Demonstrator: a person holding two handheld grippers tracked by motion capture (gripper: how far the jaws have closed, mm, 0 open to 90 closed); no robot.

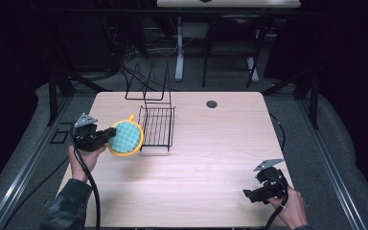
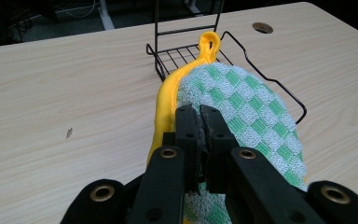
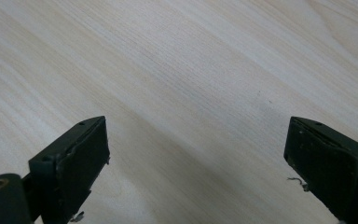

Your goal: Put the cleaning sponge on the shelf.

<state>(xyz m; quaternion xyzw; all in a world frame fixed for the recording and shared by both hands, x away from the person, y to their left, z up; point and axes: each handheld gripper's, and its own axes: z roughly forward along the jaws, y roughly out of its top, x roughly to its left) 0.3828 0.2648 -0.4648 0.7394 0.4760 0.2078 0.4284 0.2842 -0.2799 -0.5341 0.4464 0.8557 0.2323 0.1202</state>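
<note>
Left gripper [image 2: 203, 121] pinching potholder [image 2: 242, 107] edge by rack [image 1: 157, 125] | right gripper [image 3: 196, 158] wide open, empty | thin grip, cloth might slip

Table [image 1: 201, 158] brightly lit from above, surroundings nearly black; soft shadows, and the right gripper view looks slightly blurred.

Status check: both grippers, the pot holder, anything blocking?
Left gripper shut on pot holder, held beside wire rack. Right gripper open above bare table. Nothing blocking.
</note>
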